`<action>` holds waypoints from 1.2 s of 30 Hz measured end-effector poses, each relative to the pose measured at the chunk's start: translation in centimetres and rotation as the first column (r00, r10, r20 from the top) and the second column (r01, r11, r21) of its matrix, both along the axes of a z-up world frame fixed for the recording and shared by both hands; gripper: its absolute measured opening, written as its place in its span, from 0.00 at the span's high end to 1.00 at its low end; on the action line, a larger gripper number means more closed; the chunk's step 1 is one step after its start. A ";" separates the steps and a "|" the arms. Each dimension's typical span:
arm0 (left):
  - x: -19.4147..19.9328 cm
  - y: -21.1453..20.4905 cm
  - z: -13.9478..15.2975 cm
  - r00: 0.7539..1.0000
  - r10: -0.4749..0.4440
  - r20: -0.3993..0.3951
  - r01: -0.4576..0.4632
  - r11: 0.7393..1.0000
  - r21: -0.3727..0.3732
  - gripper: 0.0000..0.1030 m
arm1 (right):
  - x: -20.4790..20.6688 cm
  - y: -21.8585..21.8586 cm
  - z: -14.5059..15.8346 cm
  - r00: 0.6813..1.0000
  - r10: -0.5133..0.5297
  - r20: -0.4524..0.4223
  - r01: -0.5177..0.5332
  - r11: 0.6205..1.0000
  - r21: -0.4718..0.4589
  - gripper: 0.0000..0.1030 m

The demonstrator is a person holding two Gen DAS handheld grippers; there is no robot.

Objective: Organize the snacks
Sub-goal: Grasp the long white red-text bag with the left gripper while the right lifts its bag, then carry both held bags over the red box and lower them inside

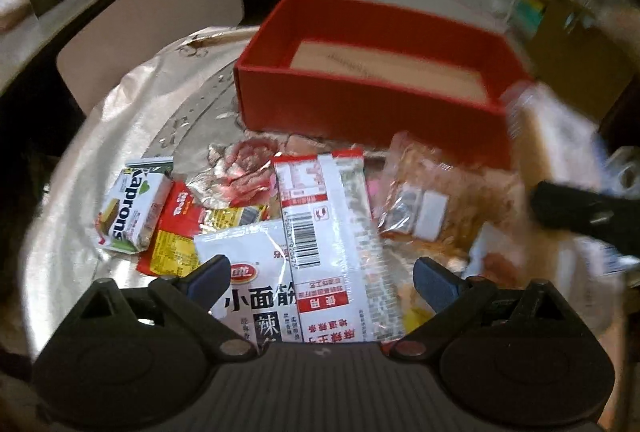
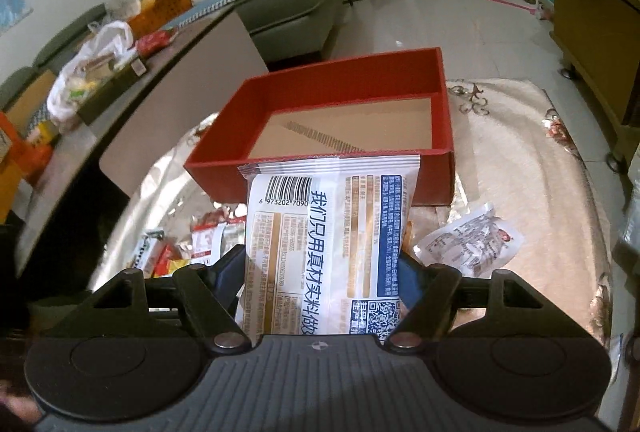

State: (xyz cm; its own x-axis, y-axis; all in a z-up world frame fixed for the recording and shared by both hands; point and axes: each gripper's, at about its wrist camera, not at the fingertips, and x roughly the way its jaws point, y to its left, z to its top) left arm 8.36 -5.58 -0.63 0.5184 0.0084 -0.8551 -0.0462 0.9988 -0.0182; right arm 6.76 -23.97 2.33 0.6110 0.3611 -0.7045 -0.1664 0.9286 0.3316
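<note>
A red box [image 1: 368,100] with a bare cardboard floor stands on a round table covered with a shiny floral cloth [image 1: 132,104]. Several snack packets lie before it: a Kaprons box [image 1: 128,212], a red-and-yellow packet [image 1: 176,232], a white noodle packet [image 1: 252,272], a long white-and-red packet [image 1: 332,232] and a clear bag of brown snacks [image 1: 444,200]. My left gripper [image 1: 320,274] is open just above the white packets. My right gripper [image 2: 320,264] is shut on a white packet with blue print [image 2: 328,232], held in front of the red box [image 2: 320,168]. It shows blurred in the left wrist view [image 1: 552,136].
A small clear-and-white packet [image 2: 468,240] lies on the cloth right of the held one. A long counter [image 2: 92,136] with bags, a dark box and an orange basket runs along the left. A sofa [image 2: 296,4] stands behind, a yellow cabinet [image 2: 592,44] at the right.
</note>
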 end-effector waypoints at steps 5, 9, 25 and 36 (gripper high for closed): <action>0.3 -0.5 -1.2 0.999 0.010 -0.035 -0.009 0.999 0.034 0.48 | 0.0 -1.2 0.3 1.000 -0.017 -0.004 0.017 1.000 0.024 0.23; -0.1 0.2 -0.4 0.999 0.004 -0.036 -0.004 1.000 0.001 0.59 | -0.2 -1.4 0.7 1.000 -0.024 0.004 0.023 0.999 0.039 0.23; -1.6 3.3 3.7 0.995 -0.086 0.048 0.092 0.987 -0.134 0.62 | -0.4 0.9 1.2 1.000 -0.025 0.019 0.025 1.000 -0.011 0.23; 4.8 6.7 3.1 0.995 -0.032 0.097 0.055 0.969 -0.242 0.62 | 3.4 2.6 0.2 0.999 -0.037 0.006 0.037 0.998 -0.056 0.23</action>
State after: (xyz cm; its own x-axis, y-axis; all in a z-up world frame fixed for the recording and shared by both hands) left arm 13.15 1.11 2.51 0.5899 -0.2188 -0.7773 0.0107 0.9646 -0.2635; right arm 10.15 -21.37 2.48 0.6268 0.2977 -0.7201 -0.1329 0.9514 0.2777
